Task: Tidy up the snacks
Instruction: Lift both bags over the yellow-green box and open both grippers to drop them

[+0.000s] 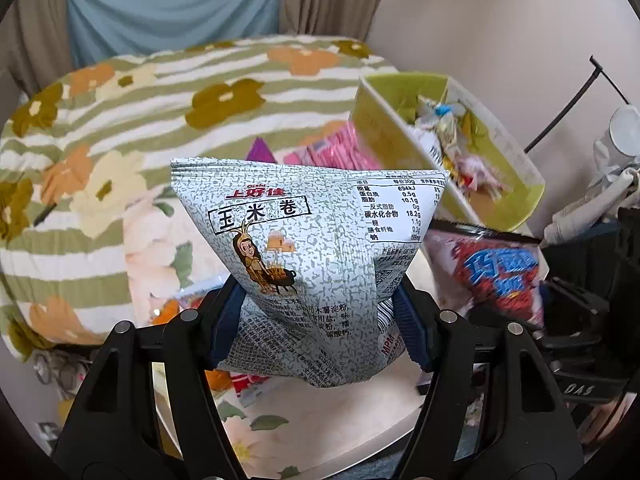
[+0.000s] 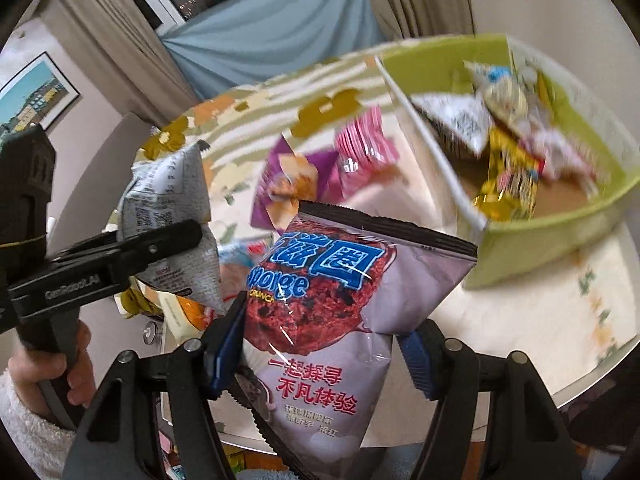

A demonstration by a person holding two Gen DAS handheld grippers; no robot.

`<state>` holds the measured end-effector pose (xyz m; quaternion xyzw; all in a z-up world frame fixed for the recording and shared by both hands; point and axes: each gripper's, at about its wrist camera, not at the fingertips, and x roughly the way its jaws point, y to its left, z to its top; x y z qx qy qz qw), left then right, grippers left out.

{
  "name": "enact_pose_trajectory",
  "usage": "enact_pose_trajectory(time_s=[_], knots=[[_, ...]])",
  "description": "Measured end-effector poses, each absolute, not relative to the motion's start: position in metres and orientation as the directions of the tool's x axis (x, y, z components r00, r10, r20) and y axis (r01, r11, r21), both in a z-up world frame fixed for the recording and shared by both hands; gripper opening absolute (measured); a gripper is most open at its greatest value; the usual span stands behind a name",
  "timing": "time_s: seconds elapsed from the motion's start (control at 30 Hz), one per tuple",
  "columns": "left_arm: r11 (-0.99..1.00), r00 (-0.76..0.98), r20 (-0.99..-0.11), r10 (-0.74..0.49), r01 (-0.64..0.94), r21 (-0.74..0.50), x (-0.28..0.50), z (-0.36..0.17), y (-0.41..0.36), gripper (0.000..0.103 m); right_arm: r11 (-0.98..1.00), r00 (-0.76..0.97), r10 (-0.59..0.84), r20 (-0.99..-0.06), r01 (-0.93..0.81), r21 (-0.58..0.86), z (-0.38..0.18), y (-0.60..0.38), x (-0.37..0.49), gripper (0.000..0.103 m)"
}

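Note:
My left gripper is shut on a grey-green speckled corn roll bag and holds it above the table. The same bag shows at the left of the right wrist view, in the left gripper's fingers. My right gripper is shut on a lilac Sponge Crunch bag, lifted off the table; it also shows in the left wrist view. A green box with several snack packs stands at the right, and in the left wrist view too.
A purple pack and a pink striped pack lie on the white floral table left of the box. More packs lie under the left gripper. A striped floral bed is behind. A hand holds the left gripper.

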<state>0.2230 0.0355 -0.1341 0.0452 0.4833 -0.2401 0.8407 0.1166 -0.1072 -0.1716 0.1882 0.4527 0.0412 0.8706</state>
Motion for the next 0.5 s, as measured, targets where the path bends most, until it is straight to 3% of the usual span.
enact_pose_trajectory(time_s=[0.23, 0.5], knots=[[0.889, 0.471, -0.802, -0.368, 0.43, -0.155, 0.221, -0.1, 0.013, 0.065, 0.922, 0.676, 0.243, -0.696, 0.061, 0.382, -0.125, -0.146, 0.115, 0.064], [0.899, 0.509, -0.77, -0.384, 0.395, -0.187, 0.232, -0.08, -0.064, 0.065, 0.948, 0.722, 0.201, -0.662, 0.027, 0.317, -0.095, -0.232, 0.128, 0.064]])
